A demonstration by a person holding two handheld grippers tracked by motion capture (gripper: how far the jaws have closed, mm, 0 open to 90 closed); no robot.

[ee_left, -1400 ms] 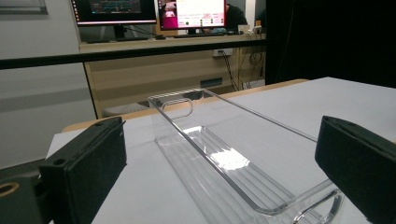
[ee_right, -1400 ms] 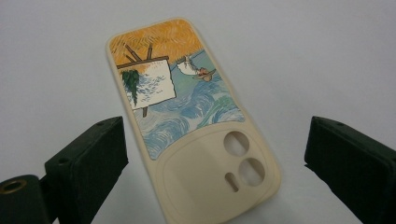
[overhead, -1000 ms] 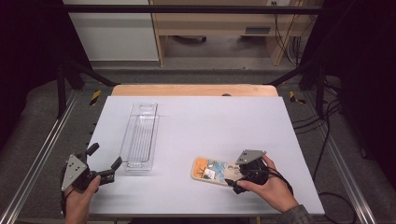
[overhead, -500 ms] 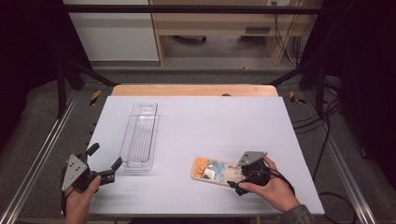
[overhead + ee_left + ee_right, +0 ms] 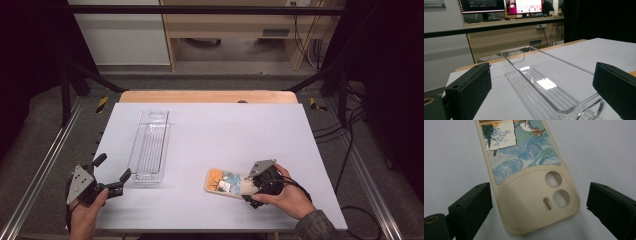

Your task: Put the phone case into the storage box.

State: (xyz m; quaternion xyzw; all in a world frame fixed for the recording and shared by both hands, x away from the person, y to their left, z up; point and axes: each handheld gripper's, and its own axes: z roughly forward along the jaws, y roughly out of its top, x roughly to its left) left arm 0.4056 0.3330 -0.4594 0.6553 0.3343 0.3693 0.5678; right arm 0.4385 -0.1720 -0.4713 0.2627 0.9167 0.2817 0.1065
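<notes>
White worktop (image 5: 225, 135) is sitting under dim surroundings. Left tool (image 5: 111, 173), jaws spread wide, is hovering just beside the near end of a clear plastic tray (image 5: 150, 145). Right tool (image 5: 251, 186), also wide open, is straddling the camera end of a cream phone case (image 5: 227, 182) lying flat near the front edge.
</notes>
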